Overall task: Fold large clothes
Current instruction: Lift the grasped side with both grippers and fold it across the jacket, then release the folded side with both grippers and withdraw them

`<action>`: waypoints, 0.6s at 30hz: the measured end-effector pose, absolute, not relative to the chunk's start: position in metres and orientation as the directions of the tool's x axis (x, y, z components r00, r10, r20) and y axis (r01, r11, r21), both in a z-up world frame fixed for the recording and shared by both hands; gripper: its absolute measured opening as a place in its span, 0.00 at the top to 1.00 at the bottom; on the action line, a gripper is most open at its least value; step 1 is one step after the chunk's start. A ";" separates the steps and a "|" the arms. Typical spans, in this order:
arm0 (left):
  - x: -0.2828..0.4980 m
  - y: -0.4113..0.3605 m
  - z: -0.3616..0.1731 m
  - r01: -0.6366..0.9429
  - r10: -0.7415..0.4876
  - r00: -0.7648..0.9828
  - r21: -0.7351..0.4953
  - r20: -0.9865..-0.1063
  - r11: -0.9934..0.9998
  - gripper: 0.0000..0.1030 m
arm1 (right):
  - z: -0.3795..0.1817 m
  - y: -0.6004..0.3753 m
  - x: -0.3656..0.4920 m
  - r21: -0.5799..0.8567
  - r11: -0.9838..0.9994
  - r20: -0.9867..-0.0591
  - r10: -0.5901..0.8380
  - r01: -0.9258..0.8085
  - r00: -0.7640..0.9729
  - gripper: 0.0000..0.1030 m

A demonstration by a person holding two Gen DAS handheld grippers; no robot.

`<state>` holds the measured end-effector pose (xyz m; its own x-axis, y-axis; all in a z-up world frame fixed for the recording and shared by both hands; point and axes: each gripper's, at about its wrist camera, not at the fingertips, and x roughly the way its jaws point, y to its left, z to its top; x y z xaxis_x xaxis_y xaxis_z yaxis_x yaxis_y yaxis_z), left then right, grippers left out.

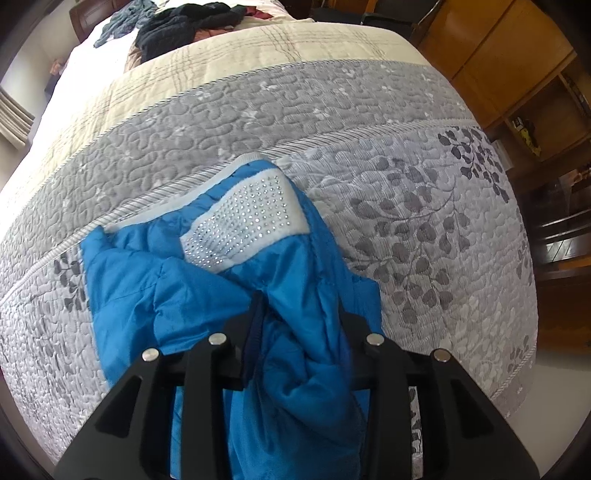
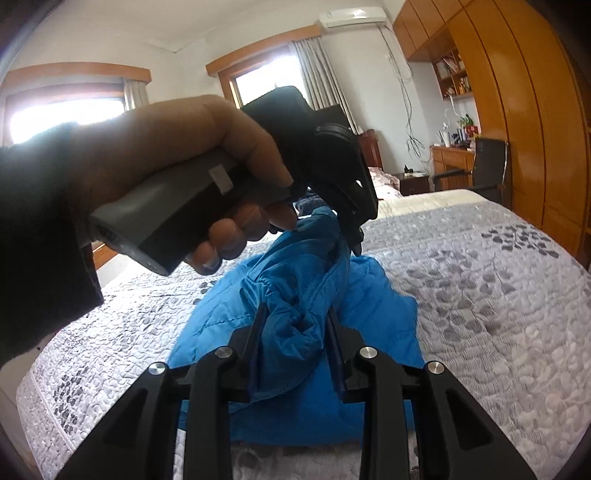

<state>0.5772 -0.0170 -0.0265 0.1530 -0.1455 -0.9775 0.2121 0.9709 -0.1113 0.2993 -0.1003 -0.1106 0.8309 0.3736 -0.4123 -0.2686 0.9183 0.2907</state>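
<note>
A bright blue padded jacket (image 1: 147, 288) lies crumpled on the grey leaf-patterned bedspread (image 1: 424, 229), near the foot of the bed. A white patch studded with rhinestones (image 1: 243, 221) shows on it. My left gripper (image 1: 299, 308) is shut on a bunched fold of the jacket, which fills the gap between its fingers. In the right wrist view my right gripper (image 2: 295, 317) is likewise shut on a thick fold of the jacket (image 2: 380, 299). Just beyond it a person's hand (image 2: 177, 140) holds the left gripper (image 2: 354, 240), which lifts a peak of blue fabric.
Dark and grey-blue clothes (image 1: 184, 26) are piled at the far end of the bed. A wooden wardrobe (image 2: 524, 122) runs along the right side, with a desk and dark chair (image 2: 487, 166) beyond. The bed's edge (image 1: 517, 376) drops to the floor at the right.
</note>
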 end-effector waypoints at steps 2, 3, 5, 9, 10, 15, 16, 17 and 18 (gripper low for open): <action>0.578 -0.021 -0.031 0.217 -0.145 0.157 -0.110 -0.977 0.970 0.67 | -0.116 -0.108 0.302 0.329 0.906 -0.419 0.393 -0.267 0.818 0.72; 0.578 -0.024 -0.035 0.220 -0.143 0.159 -0.107 -0.977 0.970 0.67 | -0.118 -0.112 0.303 0.351 0.898 -0.421 0.406 -0.267 0.811 0.72; 0.579 -0.028 -0.040 0.224 -0.140 0.163 -0.102 -0.977 0.969 0.67 | -0.123 -0.122 0.307 0.408 0.874 -0.425 0.438 -0.264 0.793 0.72; 0.580 -0.038 -0.047 0.232 -0.138 0.187 -0.093 -0.973 0.968 0.66 | -0.138 -0.142 0.315 0.544 0.802 -0.422 0.516 -0.247 0.746 0.73; 0.580 -0.039 -0.049 0.233 -0.143 0.191 -0.096 -0.971 0.968 0.65 | -0.143 -0.148 0.317 0.577 0.781 -0.420 0.536 -0.240 0.733 0.73; 0.578 -0.044 -0.055 0.238 -0.180 0.254 -0.119 -0.950 0.964 0.55 | -0.161 -0.163 0.324 0.676 0.707 -0.408 0.593 -0.207 0.694 0.73; 0.577 -0.044 -0.055 0.240 -0.209 0.277 -0.143 -0.938 0.960 0.51 | -0.166 -0.166 0.326 0.699 0.687 -0.405 0.609 -0.198 0.682 0.73; 0.575 -0.044 -0.054 0.242 -0.234 0.293 -0.165 -0.927 0.956 0.43 | -0.169 -0.169 0.328 0.713 0.674 -0.403 0.619 -0.192 0.674 0.73; 0.573 -0.042 -0.052 0.246 -0.283 0.321 -0.208 -0.904 0.947 0.34 | -0.175 -0.173 0.330 0.739 0.649 -0.398 0.636 -0.179 0.661 0.72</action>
<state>0.5731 -0.0420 -0.0521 0.3211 -0.2826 -0.9039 0.2464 0.9465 -0.2084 0.3300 -0.1731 -0.1746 0.6615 0.6358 -0.3978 -0.1795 0.6492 0.7392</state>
